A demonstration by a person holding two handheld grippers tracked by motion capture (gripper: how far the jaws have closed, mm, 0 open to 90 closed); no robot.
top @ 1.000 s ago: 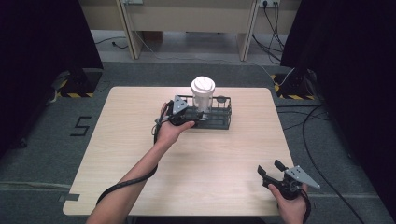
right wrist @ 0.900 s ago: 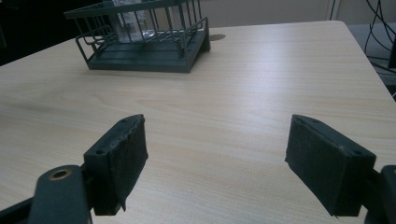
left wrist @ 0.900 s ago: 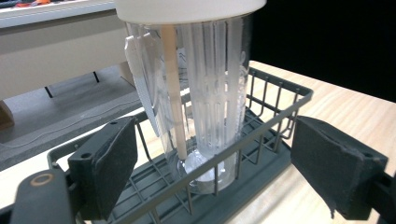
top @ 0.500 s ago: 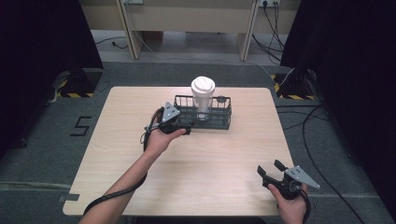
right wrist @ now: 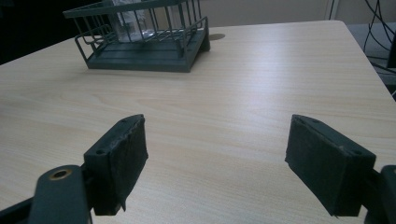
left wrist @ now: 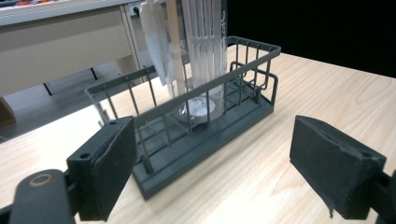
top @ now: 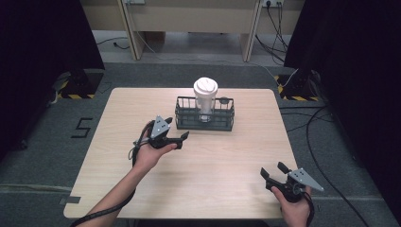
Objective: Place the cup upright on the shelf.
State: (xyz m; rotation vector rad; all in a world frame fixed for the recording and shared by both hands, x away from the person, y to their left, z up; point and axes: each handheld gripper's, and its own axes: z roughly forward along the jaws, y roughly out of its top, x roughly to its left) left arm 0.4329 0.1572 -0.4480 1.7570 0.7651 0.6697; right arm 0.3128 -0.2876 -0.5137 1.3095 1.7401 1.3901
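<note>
Table point(top: 227, 189): one, light wood, carrying everything listed below.

Forearms: two, entering from the near edge in the high view. Left forearm runs diagonally up toward mid-table, bare, hand point(top: 147, 153) palm-up under its tool. Right hand point(top: 295, 210) sits low at the near right corner; only wrist and hand are in frame.

Wire basket point(top: 204, 114): one, dark grey, rectangular, standing just ahead of and slightly right of the left gripper; well apart from the right gripper, far ahead and to its left.

Grippers: two.
- Left gripper point(top: 182, 137): jaws spread wide, nothing between them, tips pointing toward the basket's near left corner, close but apart from it. In the left gripper view the basket's end wall sits between and beyond the two pads point(left wrist: 109, 163).
- Right gripper point(top: 273, 170): jaws likewise parted and empty, aimed up-left across bare tabletop. Right gripper view shows wood grain between the pads point(right wrist: 122, 154) and the basket in the far distance.

Cup point(top: 205, 97): one, white, lidded, upright inside the basket near its middle, rising well above the rim.

Cables: one trailing from the left gripper along the forearm.
</note>
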